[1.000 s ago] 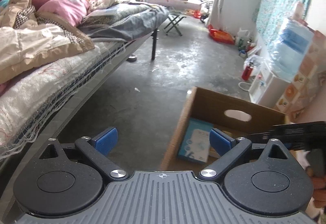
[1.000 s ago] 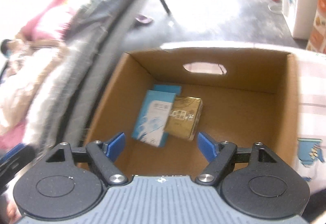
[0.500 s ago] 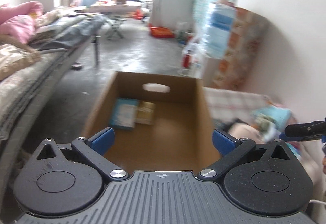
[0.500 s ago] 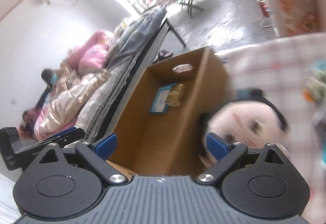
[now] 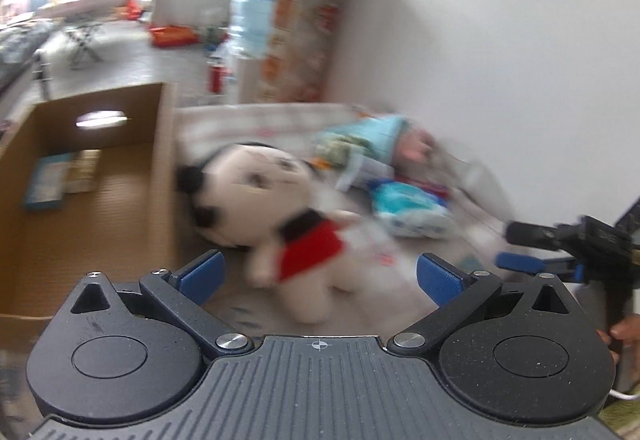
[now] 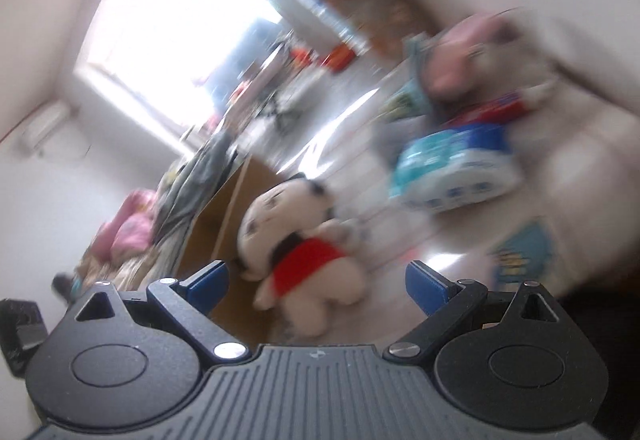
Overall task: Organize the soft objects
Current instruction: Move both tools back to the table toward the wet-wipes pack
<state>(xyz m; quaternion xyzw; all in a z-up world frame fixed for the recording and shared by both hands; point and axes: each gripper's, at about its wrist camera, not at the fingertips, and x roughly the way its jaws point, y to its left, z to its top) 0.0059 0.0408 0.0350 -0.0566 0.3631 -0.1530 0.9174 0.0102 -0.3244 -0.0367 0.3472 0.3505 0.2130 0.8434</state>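
On the checked bed cover [image 5: 256, 120], both tools, left tool [image 5: 318, 274] and right tool [image 6: 316, 286], gape empty, approaching the plush doll [image 5: 280, 208]; next, grasp it for the cardboard box [image 5: 160, 176].

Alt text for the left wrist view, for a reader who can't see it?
A blurred plush doll in a red top lies beside an open cardboard box, ahead of the left hand-held gripper, which is open and empty. Soft packages lie behind.

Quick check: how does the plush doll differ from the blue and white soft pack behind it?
The plush doll is cream with black hair and a red top; the soft pack is blue and white with print. The doll lies right beside the cardboard box; the pack lies farther from it, nearer the wall. The doll has limbs and a head; the pack is a plain bundle. Both rest on the checked cloth, ungripped.
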